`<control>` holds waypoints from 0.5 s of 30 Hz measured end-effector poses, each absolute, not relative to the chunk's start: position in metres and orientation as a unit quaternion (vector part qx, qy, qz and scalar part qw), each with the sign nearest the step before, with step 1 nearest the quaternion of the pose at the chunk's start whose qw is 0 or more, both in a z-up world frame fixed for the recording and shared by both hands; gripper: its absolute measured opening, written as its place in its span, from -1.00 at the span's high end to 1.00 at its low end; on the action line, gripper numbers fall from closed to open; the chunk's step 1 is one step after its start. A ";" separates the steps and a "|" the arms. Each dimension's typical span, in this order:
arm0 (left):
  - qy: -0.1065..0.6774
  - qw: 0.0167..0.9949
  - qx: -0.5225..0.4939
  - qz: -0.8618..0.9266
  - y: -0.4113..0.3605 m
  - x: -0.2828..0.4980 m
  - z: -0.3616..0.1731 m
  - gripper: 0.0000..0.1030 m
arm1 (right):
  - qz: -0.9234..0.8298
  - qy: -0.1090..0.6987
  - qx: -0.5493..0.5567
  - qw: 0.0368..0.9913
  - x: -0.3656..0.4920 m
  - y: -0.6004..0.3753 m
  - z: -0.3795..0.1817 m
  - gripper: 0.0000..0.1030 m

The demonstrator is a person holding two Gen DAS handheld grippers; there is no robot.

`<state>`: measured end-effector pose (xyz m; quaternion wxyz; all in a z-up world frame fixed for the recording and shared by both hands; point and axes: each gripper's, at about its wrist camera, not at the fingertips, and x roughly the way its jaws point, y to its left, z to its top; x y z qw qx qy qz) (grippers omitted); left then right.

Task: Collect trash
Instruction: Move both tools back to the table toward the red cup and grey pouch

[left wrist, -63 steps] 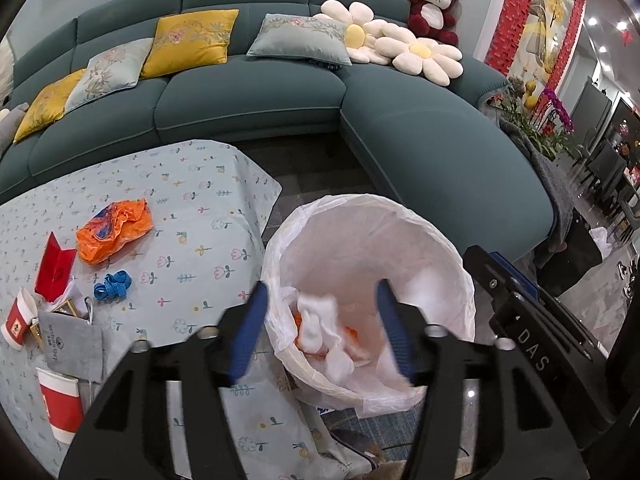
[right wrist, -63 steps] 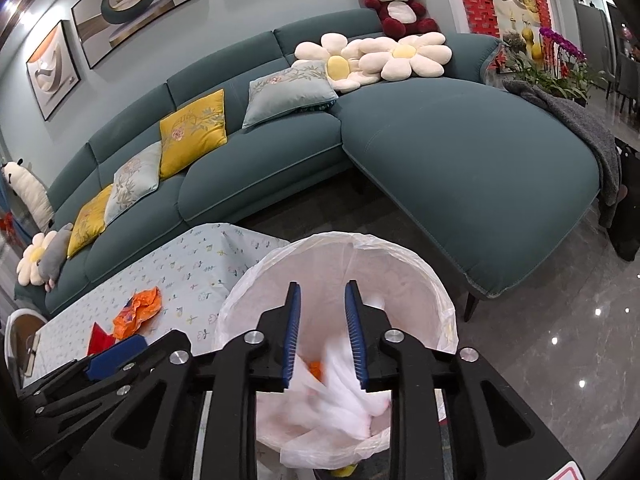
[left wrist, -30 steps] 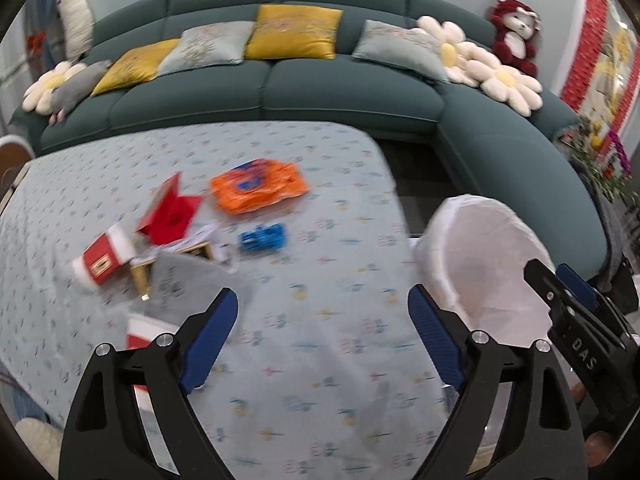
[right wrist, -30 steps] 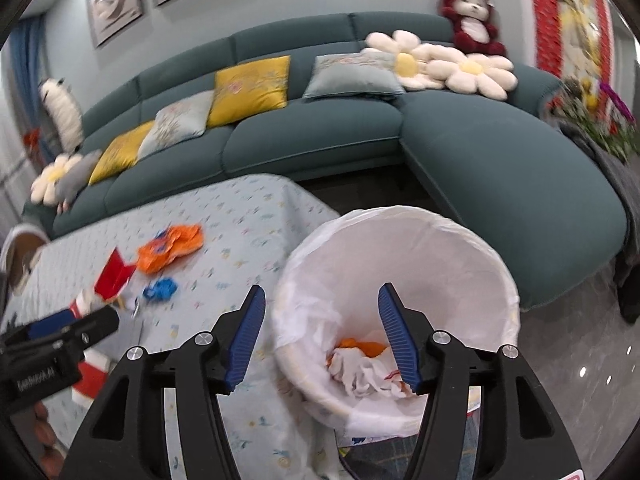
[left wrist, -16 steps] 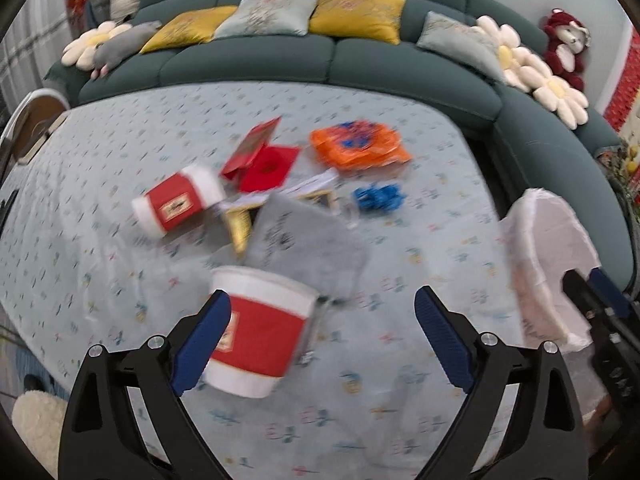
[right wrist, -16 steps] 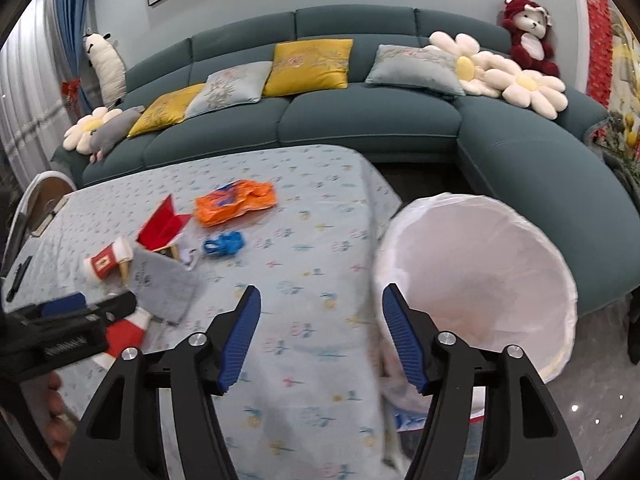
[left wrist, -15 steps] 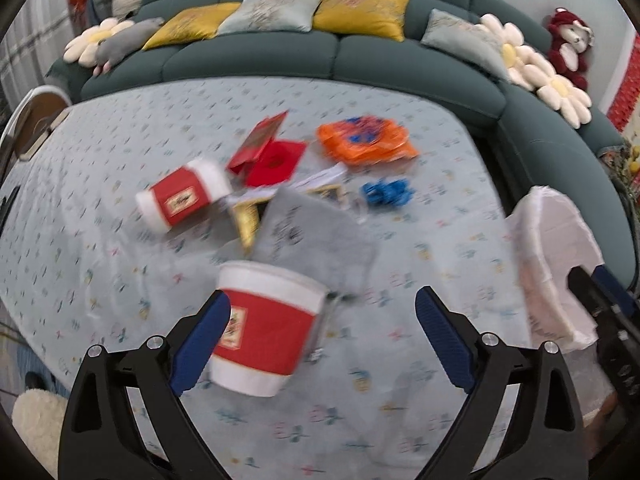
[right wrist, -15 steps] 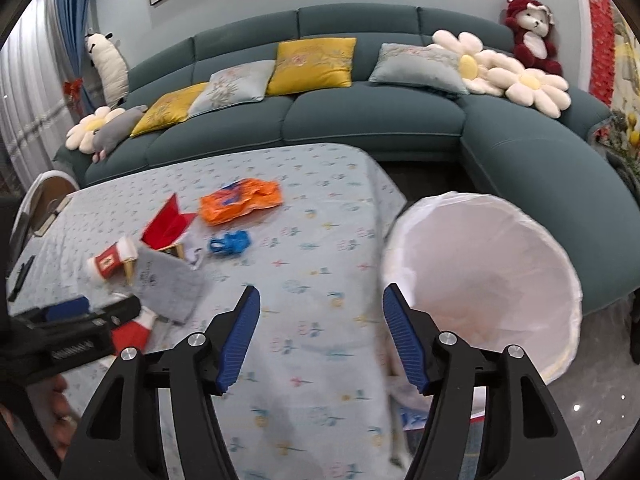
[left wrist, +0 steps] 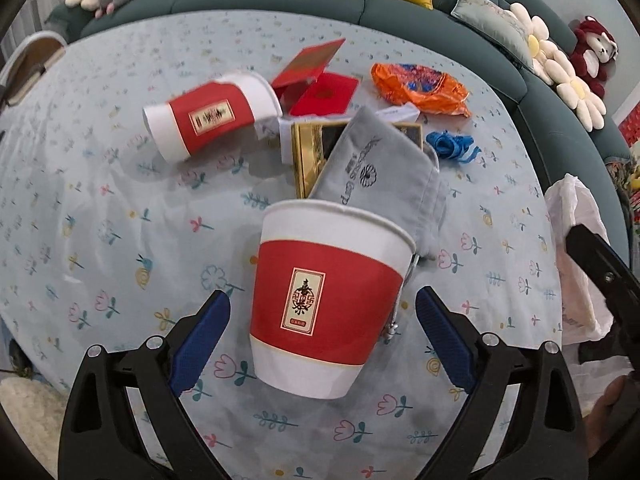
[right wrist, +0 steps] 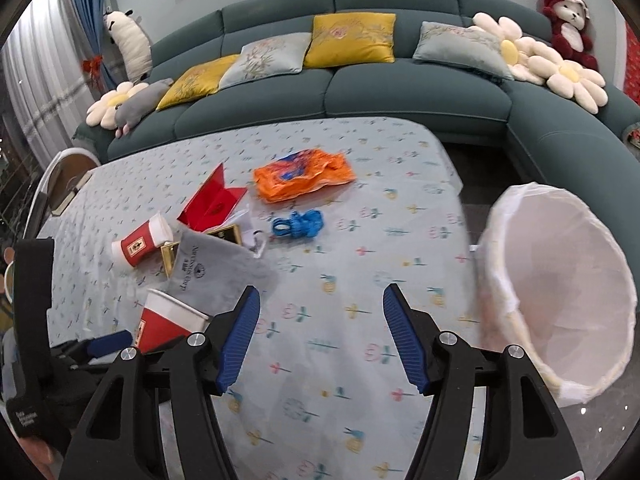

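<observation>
Left gripper (left wrist: 322, 340) spread wide around upright paper cup (left wrist: 328, 300), not touching, grey pouch (left wrist: 380, 176) partly hidden behind cup, right gripper (right wrist: 322, 338) wide open, empty, lined bin (right wrist: 560, 300) right of cup, its base cut off.

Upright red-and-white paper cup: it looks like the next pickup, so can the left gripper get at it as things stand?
Probably yes: the upright red-and-white paper cup stands between the open left gripper fingers, nothing blocking.

We see only part of the gold box (left wrist: 316, 148): the grey pouch (left wrist: 376, 184) covers its right half. The upright cup (left wrist: 326, 300) hides the pouch's near edge. Right of the pouch, the bin (right wrist: 560, 300) is blurred, its contents out of sight.
</observation>
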<state>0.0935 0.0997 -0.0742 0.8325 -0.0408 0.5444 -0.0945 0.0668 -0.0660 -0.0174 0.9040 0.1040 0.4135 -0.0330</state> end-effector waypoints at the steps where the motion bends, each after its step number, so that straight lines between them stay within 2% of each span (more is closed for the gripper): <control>1: 0.547 0.830 -0.044 -0.098 0.100 0.094 -0.077 -0.73 | -0.031 0.417 0.103 0.903 0.070 -0.062 -0.020 -0.20; 4: 0.548 0.829 -0.048 -0.102 0.101 0.095 -0.081 -0.63 | -0.026 0.424 0.099 0.900 0.078 -0.053 -0.025 -0.20; 5: 0.550 0.827 -0.051 -0.103 0.101 0.096 -0.083 -0.48 | -0.023 0.426 0.097 0.899 0.081 -0.050 -0.027 -0.20; 15: 0.530 0.839 -0.072 -0.099 0.119 0.093 -0.069 -0.44 | -0.018 0.441 0.098 0.892 0.096 -0.036 -0.037 -0.20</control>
